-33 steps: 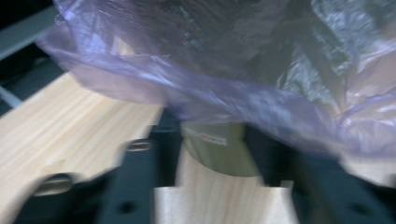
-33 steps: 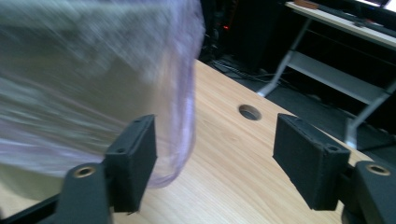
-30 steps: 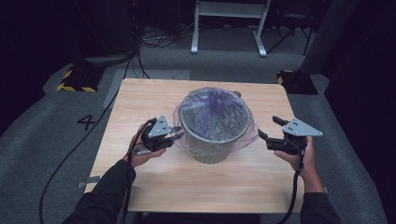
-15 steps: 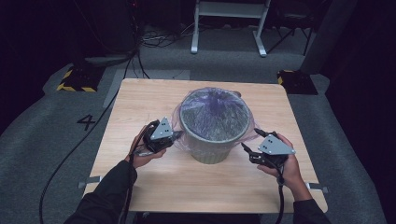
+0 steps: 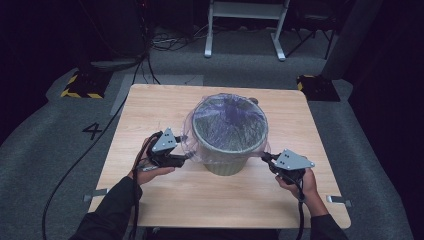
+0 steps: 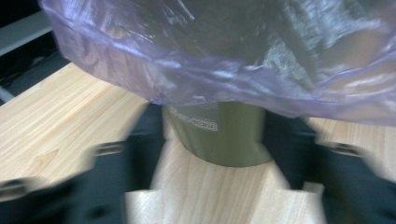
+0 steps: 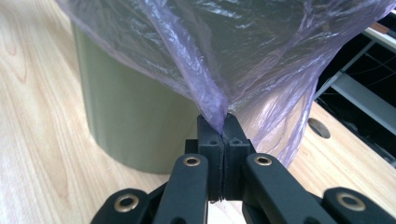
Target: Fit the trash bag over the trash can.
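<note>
Jaws: right gripper [image 7: 219, 126] just closed, pinching bag [image 7: 243, 51] edge; left gripper [image 6: 215, 154] just opened, nothing between, bag hem above. Bin [image 5: 229, 131] mid-table [image 5: 150, 107], bag draped over rim. Step, I'd judge: pulling liner down. Next: left re-grips hem w/o tearing

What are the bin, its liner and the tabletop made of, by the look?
Bin: likely moulded plastic, matte olive, smooth and seamless. Liner: thin translucent purple plastic film, glossy and crinkled, pinched where the right gripper holds it. Table: light wood grain, possibly laminate, with a satin sheen.
</note>
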Motion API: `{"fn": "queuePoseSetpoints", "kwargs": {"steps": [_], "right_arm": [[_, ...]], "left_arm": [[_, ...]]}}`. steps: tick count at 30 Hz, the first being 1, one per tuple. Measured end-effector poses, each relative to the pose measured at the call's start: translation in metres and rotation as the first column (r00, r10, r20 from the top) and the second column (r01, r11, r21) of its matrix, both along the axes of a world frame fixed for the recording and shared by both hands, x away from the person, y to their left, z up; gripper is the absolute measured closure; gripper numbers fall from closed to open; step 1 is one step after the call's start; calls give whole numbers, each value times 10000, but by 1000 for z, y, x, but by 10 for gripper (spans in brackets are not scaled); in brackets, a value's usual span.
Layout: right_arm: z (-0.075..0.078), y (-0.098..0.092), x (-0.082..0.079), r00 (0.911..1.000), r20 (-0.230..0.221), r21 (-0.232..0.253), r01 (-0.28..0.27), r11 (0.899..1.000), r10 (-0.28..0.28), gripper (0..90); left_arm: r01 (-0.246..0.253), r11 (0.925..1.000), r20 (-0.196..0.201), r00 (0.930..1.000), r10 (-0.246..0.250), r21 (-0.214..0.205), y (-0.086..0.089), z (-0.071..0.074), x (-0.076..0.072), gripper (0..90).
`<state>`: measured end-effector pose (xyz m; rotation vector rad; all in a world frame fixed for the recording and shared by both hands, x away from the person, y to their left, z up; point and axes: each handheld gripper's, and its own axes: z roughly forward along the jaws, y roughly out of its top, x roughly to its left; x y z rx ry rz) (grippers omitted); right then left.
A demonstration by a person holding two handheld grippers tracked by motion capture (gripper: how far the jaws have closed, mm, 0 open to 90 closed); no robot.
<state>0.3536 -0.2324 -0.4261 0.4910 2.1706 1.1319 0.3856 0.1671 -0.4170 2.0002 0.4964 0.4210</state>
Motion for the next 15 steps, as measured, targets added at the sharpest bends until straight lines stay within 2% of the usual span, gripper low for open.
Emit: {"fn": "queuePoseSetpoints", "kwargs": {"steps": [2, 4, 7, 9, 11, 12, 13, 14, 15], "right_arm": [[-2, 0, -1, 10000, -71, -122, -21, 9999, 20, 893], [-4, -1, -2, 10000, -57, -169, 36, 9999, -37, 893], [-5, -3, -2, 9997, -2, -248, 235, 9994, -235, 892], [-6, -3, -2, 9997, 4, -156, 264, 9995, -264, 891], [-7, -4, -2, 9997, -19, -88, 240, 9997, -241, 888], [-7, -4, -2, 9997, -38, -99, 229, 9997, -229, 886], [-8, -4, -2, 9998, -18, -107, 216, 9997, -216, 886], [-8, -4, -2, 9998, -44, -105, 191, 9998, -191, 885], [-8, -4, -3, 9998, -66, -114, 191, 9998, -191, 884]], "left_arm": [[216, 9982, -93, 9997, -222, -560, 4, 4, -4, 212], [688, 9917, -549, 9957, -751, -1089, 6, 9, -6, 149], [909, 9896, -587, 9935, -979, -1114, 4, 12, -8, 156], [798, 9903, -518, 9949, -862, -1141, 1, 14, -9, 168], [938, 9868, -478, 9938, -1008, -1320, 0, 16, -9, 228], [640, 9903, -320, 9971, -684, -1234, -2, 17, -10, 284], [568, 9895, -328, 9976, -617, -1332, -2, 19, -9, 390], [543, 9884, -303, 9978, -591, -1419, -2, 19, -9, 454], [310, 9898, -217, 9992, -343, -1388, -2, 20, -8, 533]]}}
